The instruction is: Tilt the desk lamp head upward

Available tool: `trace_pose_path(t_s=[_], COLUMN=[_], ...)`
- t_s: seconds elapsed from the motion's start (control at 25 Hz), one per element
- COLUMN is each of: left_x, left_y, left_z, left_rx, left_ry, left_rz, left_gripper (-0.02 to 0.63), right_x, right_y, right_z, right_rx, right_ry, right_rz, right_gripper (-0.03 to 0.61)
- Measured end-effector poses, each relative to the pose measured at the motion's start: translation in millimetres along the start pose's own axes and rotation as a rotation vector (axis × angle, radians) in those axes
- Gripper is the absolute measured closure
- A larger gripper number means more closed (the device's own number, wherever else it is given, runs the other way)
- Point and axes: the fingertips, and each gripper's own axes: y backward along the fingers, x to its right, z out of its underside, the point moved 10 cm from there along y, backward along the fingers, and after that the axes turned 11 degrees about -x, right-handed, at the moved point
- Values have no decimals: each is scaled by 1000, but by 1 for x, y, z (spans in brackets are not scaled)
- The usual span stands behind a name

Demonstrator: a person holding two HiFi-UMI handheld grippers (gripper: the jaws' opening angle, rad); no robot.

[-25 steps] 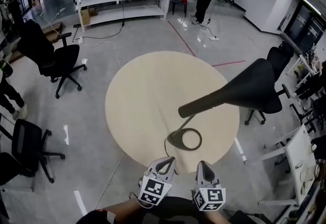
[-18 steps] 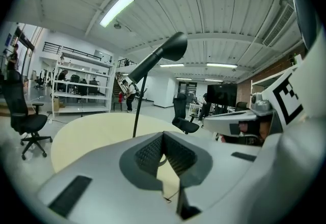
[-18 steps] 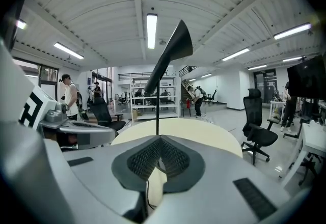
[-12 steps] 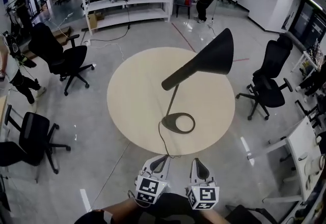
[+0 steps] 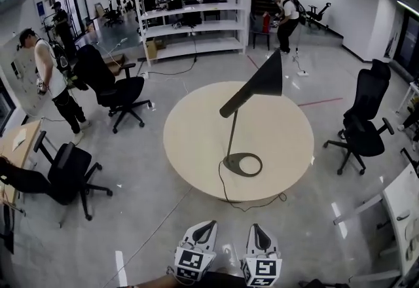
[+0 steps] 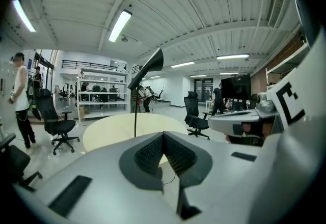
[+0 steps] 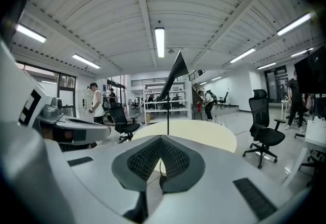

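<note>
On round table point(image 5: 196, 129), right of centre: desk lamp point(image 5: 243, 98) upright on ring base point(image 5: 243, 164), black cone head point(image 5: 268, 74) angled, narrow end left, wide end raised toward far right. Cable point(image 5: 220, 185) running off near table edge. Near side, well apart from lamp: left gripper point(image 5: 207, 226) and right gripper point(image 5: 256, 229) side by side. Both sets of jaws closed tip to tip, holding nothing.

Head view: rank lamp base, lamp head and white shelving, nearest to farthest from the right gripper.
1. Lamp base, on the table's near side.
2. Lamp head, up over the table's middle.
3. White shelving, far back, left.
</note>
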Motion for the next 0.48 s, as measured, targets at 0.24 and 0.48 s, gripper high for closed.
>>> trace_pose_path(t_s=[0.24, 0.48], left_x=[6, -21], left_y=[52, 109], left_z=[14, 48], left_rx=[29, 38], left_ry=[4, 7], left_rz=[-67, -86], left_gripper=[569, 569], right_x=[-29, -94], right_y=[33, 50], right_z=[1, 17], right_rx=[42, 50], right_ry=[32, 38], right_rz=[-51, -62], right_gripper=[563, 563])
